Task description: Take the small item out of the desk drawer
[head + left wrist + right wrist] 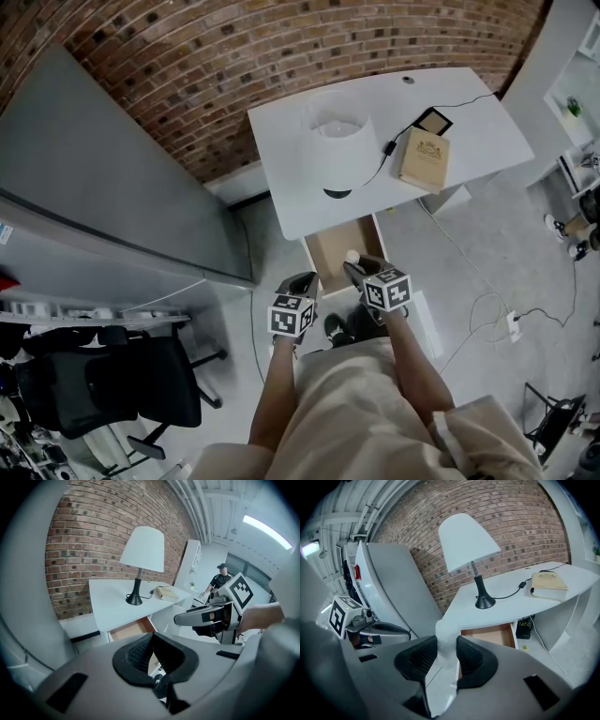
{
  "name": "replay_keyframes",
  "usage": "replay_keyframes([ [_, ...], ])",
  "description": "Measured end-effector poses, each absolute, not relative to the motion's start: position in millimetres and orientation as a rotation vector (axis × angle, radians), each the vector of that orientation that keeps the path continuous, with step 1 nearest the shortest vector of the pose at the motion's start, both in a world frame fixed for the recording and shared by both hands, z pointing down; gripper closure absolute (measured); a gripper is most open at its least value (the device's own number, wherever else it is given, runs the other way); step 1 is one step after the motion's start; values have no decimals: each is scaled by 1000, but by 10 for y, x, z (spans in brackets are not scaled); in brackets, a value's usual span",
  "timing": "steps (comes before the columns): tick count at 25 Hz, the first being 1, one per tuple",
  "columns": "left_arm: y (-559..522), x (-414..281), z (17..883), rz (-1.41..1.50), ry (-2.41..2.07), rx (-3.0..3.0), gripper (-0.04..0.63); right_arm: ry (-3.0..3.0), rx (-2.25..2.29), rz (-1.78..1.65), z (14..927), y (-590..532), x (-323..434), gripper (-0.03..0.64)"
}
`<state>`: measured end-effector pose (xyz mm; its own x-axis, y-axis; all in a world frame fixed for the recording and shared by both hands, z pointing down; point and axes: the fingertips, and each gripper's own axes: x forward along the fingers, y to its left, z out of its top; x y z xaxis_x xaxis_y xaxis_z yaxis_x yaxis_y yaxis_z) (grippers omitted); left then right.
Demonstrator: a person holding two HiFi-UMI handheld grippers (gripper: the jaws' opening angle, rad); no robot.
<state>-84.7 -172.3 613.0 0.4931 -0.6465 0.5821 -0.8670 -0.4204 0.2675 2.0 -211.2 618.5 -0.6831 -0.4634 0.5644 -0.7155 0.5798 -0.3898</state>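
One small white item (447, 634) sits clamped in your right hand-held gripper (447, 652). Both dark pads (423, 657) press on its sides, and its rounded top stands above them. In the head view the item shows over the front right part of the open drawer (336, 246), whose wooden bottom is bare behind it. Your left hand-held gripper (300, 281) hangs at the left of the drawer, apart from it. Its jaws are together with nothing between them. On the white counter (469, 103) a white lamp (337, 150) stands, and near it lies a tan book (424, 159).
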Motion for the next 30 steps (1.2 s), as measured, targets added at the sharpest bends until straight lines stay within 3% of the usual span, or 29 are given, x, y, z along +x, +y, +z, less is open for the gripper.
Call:
replay_keyframes([
  [30,-1606,-986,6195,563,-1222,2192,578,-2427,899,807,6195,-2043,-136,469],
])
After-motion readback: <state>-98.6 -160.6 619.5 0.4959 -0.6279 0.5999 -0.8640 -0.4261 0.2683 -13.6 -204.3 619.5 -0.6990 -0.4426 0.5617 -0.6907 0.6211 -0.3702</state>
